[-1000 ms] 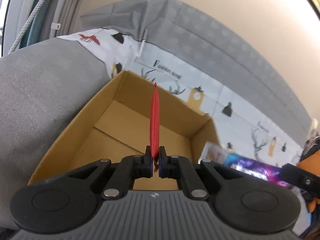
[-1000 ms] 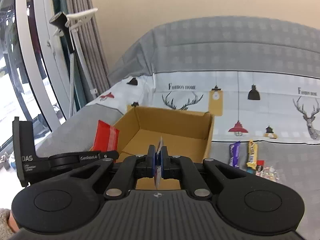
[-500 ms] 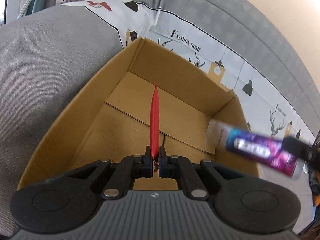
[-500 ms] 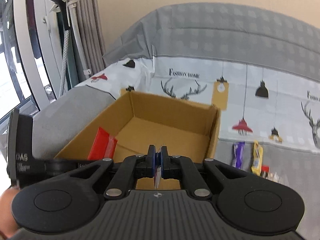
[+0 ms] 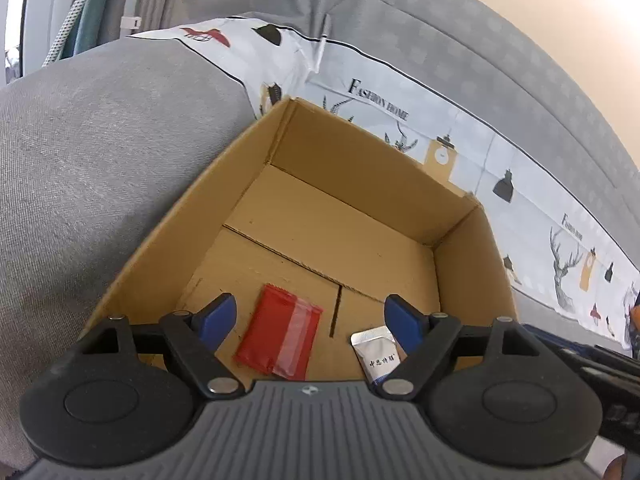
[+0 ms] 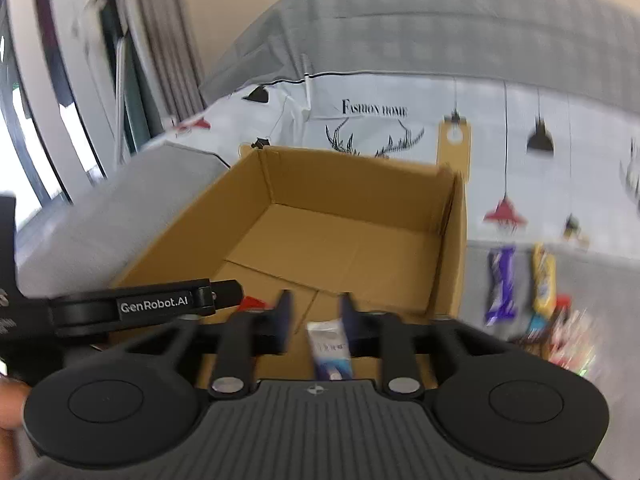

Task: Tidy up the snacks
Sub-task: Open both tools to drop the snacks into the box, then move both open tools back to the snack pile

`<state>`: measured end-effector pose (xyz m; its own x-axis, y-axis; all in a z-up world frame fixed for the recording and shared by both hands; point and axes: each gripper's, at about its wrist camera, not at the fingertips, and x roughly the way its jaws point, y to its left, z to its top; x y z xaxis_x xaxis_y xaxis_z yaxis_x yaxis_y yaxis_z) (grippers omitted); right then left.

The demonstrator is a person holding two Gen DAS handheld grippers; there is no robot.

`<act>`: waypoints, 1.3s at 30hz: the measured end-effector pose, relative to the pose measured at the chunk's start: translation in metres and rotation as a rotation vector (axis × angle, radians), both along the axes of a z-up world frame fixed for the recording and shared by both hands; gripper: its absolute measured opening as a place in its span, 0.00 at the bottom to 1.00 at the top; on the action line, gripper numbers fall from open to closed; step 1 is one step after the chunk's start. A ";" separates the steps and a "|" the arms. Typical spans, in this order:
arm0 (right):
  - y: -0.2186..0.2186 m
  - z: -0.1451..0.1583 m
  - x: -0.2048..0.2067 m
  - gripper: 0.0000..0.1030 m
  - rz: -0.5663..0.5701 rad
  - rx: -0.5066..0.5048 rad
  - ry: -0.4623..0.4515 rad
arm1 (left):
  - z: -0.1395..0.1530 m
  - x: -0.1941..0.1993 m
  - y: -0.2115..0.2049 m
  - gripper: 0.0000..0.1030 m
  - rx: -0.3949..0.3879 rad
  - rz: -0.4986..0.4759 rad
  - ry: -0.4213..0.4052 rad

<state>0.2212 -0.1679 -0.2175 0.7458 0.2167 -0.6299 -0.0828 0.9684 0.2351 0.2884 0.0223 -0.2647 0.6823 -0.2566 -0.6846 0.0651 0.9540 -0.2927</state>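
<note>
An open cardboard box (image 5: pixel 168 248) stands on a grey sofa. My left gripper (image 5: pixel 308 316) is open above its near end. A red snack packet (image 5: pixel 280 336) lies flat on the box floor between the fingers. A white and blue packet (image 5: pixel 378 354) lies beside it, by the right finger. In the blurred right wrist view, my right gripper (image 6: pixel 314 314) is open over the same box (image 6: pixel 454 240), with the white and blue packet (image 6: pixel 330 346) just below its fingers. The left gripper's arm (image 6: pixel 152 304) crosses that view at the left.
A printed white cloth (image 6: pixel 400 120) covers the sofa seat behind and right of the box. Several snack bars lie on the grey cushion right of the box, among them a purple one (image 6: pixel 500 280) and a yellow one (image 6: pixel 542 276). A grey armrest (image 5: pixel 88 152) rises left.
Both grippers opened. The red packet dropped from the left gripper onto the box floor, and the white and blue packet left the right gripper and lies in the box.
</note>
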 end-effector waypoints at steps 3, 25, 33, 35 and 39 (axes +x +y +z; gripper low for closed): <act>-0.023 0.000 -0.017 0.57 -0.039 0.049 -0.017 | -0.001 -0.005 -0.007 0.83 0.009 -0.023 0.005; -0.228 -0.078 -0.158 0.57 -0.389 0.203 -0.015 | 0.030 -0.102 -0.189 0.84 0.051 -0.353 -0.102; -0.275 -0.107 -0.139 0.57 -0.409 0.333 0.020 | -0.015 -0.081 -0.264 0.83 0.087 -0.442 0.001; -0.282 -0.112 -0.129 0.57 -0.411 0.342 0.032 | -0.032 -0.064 -0.277 0.83 0.107 -0.445 0.039; -0.292 -0.122 -0.107 0.57 -0.397 0.360 0.050 | -0.062 -0.035 -0.294 0.83 0.109 -0.434 0.118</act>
<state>0.1138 -0.4597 -0.3394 0.7854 0.1329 -0.6045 0.2932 0.7803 0.5524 0.2538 -0.2713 -0.3264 0.4434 -0.4235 -0.7900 0.4374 0.8715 -0.2217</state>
